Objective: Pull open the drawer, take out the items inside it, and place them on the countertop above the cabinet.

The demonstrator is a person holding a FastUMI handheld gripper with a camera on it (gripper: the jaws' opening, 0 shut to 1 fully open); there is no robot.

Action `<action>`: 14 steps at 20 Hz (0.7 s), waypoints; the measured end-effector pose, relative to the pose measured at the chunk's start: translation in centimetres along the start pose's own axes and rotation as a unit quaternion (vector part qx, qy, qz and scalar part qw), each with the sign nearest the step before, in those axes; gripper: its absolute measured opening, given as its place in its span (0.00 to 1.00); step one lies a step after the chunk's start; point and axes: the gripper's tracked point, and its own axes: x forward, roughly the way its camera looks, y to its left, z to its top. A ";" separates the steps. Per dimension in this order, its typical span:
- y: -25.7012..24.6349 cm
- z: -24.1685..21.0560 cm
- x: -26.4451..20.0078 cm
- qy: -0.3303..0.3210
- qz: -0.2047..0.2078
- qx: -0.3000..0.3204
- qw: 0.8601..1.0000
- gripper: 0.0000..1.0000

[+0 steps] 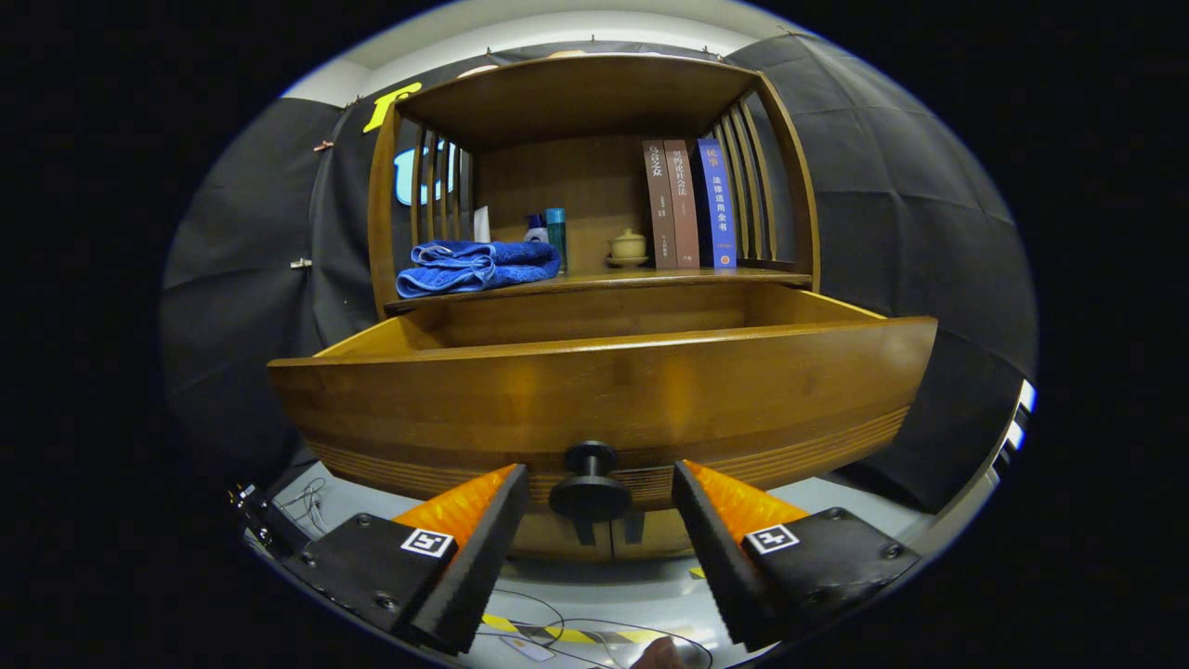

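The wooden drawer (604,390) stands pulled out from the cabinet, its front panel close ahead of me; its inside is hidden behind that panel. Its round black knob (590,488) sits between my fingers, with a gap on each side. My gripper (599,483) is open, and neither finger (502,520) touches the knob. Above the drawer runs the countertop (641,277) of the cabinet. On it lie a folded blue towel (474,265), two small bottles (548,232), a small lidded pot (628,247) and three upright books (692,204).
A slatted wooden shelf frame (776,167) encloses the countertop on both sides and above. Below the drawer are the lower cabinet doors (608,534), then a pale floor with cables (557,623) and yellow-black tape (567,636).
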 end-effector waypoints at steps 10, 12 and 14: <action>-0.2 11.3 -4.4 0.005 0.036 -0.019 0.999 0.99; 0.2 13.7 -4.0 0.022 0.041 -0.007 0.999 0.99; 0.0 15.8 -2.3 0.043 0.028 0.004 0.999 0.99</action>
